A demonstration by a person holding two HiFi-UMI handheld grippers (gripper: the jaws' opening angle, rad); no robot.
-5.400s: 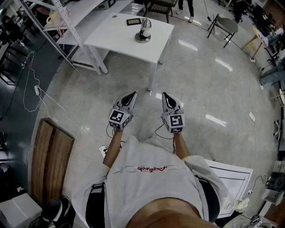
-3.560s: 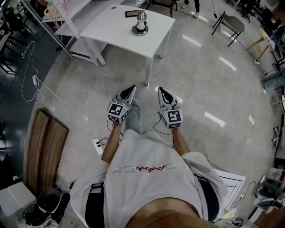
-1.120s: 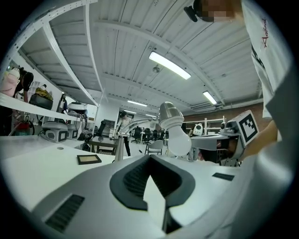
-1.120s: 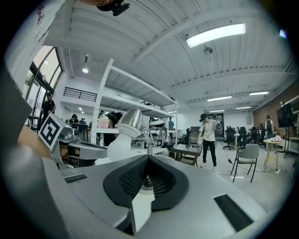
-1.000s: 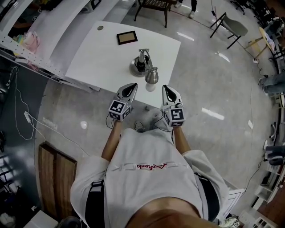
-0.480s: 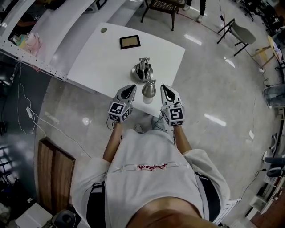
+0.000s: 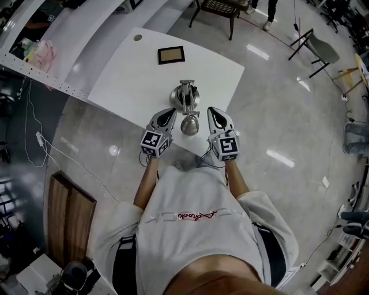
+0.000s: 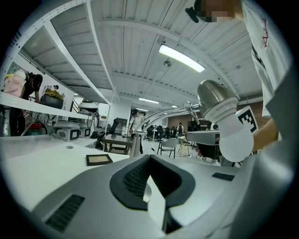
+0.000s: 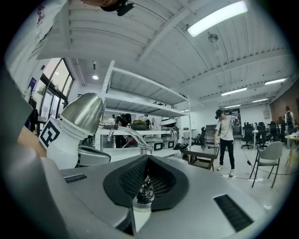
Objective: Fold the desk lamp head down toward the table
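A silver desk lamp stands on the white table (image 7: pixel 127 80): round base (image 7: pixel 175 95), bent metal arm (image 8: pixel 161 115), and a metal head (image 7: pixel 190 124) that hangs over the near table edge. The head points out and down, with a white bulb (image 8: pixel 236 140) in it. My left gripper (image 7: pixel 171 112) is shut and empty, just left of the head. My right gripper (image 7: pixel 212 110) is shut and empty, just right of it. The left gripper view has the lamp head (image 8: pixel 217 101) up to the right. In the right gripper view the lamp head (image 9: pixel 84 114) sits to the left. Neither gripper touches the lamp.
A small dark picture frame (image 7: pixel 171 55) lies on the table behind the lamp. White shelving (image 7: pixel 52 40) runs along the table's left. A wicker chair (image 7: pixel 219 7) and a folding chair (image 7: pixel 320 46) stand beyond. A person (image 9: pixel 226 140) stands far off. A wooden board (image 7: pixel 69 219) lies on the floor.
The person has walked up to the table. The lamp, once far ahead, now sits right at the grippers, its head between the two tips. Both grippers have stayed shut.
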